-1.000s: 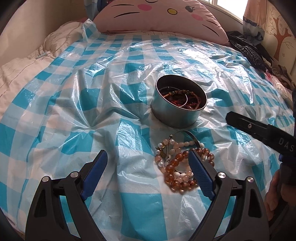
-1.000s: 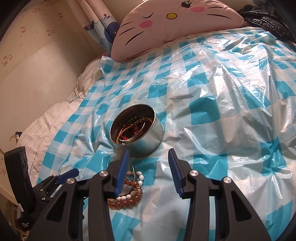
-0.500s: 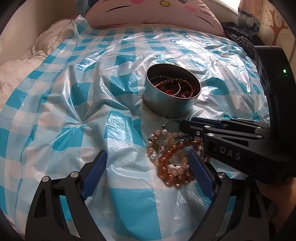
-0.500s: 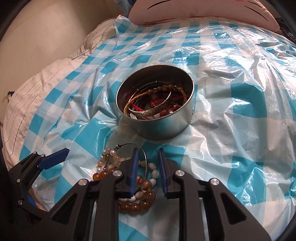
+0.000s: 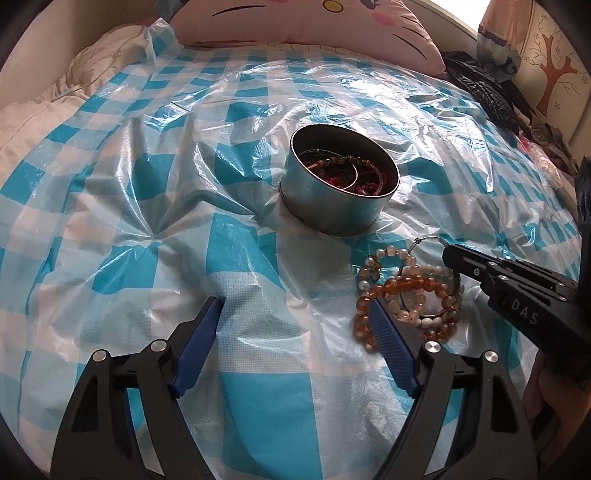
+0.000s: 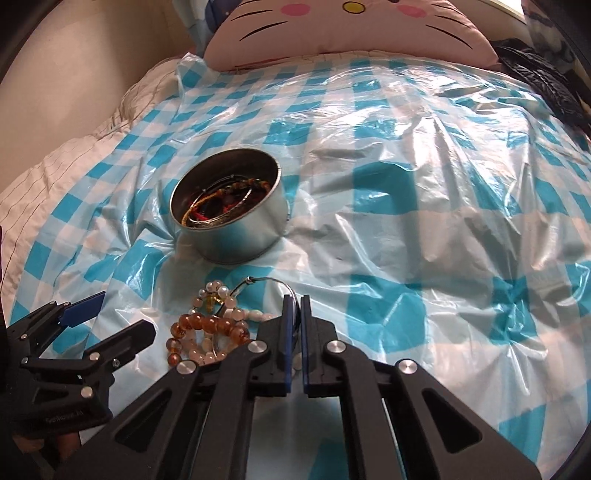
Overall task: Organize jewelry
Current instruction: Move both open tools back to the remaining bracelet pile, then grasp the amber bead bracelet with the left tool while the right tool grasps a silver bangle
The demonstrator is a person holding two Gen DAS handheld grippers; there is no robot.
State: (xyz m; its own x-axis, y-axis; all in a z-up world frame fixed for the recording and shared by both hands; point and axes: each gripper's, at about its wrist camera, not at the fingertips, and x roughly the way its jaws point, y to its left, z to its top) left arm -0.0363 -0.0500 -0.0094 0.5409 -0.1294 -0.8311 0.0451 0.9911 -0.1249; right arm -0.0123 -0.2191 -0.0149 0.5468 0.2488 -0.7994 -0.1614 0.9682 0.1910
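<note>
Amber and pearl bead bracelets (image 5: 406, 295) heaped beside bracelet-filled round tin (image 5: 341, 184)

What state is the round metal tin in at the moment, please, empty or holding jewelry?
Holding jewelry: the lidless round metal tin stands upright with bangles and red cords lying inside.

The right gripper (image 6: 294, 306) covers the wire bangle's (image 6: 275, 282) near arc beside the tin (image 6: 236, 240); contact with the blue pads cannot be confirmed. Items inside the tin tangle indistinguishably. The upper frame edge crops the pink pillow (image 6: 343, 33).
</note>
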